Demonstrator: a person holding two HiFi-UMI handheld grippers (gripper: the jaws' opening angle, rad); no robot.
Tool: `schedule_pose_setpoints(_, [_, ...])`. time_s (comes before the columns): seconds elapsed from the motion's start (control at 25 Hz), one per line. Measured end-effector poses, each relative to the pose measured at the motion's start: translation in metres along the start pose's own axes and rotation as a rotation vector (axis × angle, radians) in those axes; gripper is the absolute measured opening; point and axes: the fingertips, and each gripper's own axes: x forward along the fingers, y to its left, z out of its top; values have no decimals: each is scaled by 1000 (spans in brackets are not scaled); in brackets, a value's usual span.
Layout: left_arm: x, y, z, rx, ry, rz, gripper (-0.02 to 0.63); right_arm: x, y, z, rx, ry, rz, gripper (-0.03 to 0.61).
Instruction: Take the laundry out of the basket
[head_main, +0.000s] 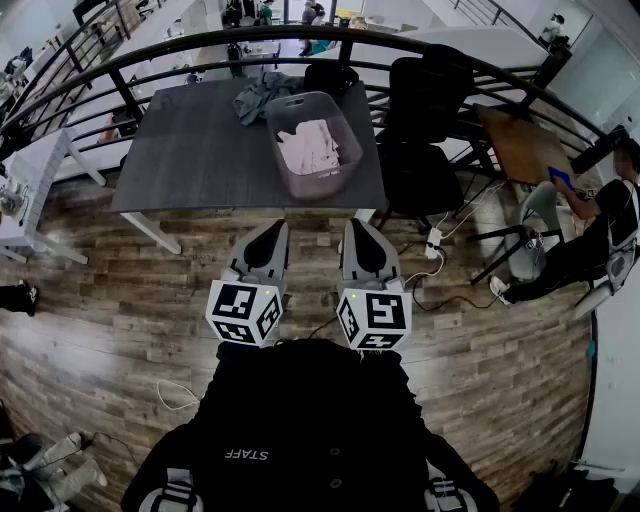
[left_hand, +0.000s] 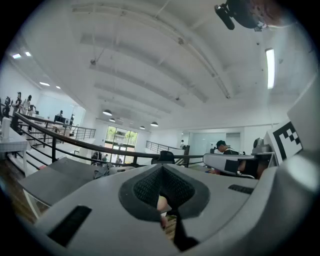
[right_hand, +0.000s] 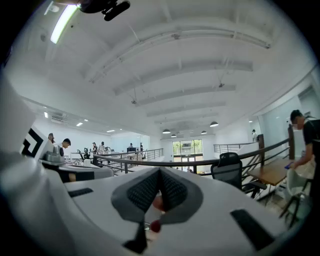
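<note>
A translucent laundry basket (head_main: 312, 148) stands on the dark grey table (head_main: 190, 150), near its right front corner, with white and pink laundry (head_main: 310, 147) inside. A grey-blue cloth (head_main: 260, 96) lies on the table behind the basket. Both grippers hover side by side over the wooden floor, short of the table and close to my chest. My left gripper (head_main: 272, 230) (left_hand: 161, 170) is shut with nothing in it. My right gripper (head_main: 357, 226) (right_hand: 159, 172) is also shut and empty. Both point toward the table and are tilted up, so the gripper views show mostly ceiling.
Two black office chairs (head_main: 418, 170) stand right of the table, beside a curved black railing (head_main: 480, 60). A person (head_main: 590, 235) sits at a brown desk (head_main: 520, 145) further right. Cables and a power strip (head_main: 432, 245) lie on the floor.
</note>
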Motion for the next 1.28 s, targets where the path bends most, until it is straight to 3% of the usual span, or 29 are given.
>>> schedule_pose_setpoints(0.56, [-4, 26, -9, -28, 14, -2, 0, 9, 15, -4, 27, -21, -29, 14])
schedule_pose_setpoints(1.28, [-33, 78, -55, -53, 121, -12, 0, 18, 58, -45, 44, 67, -53, 14])
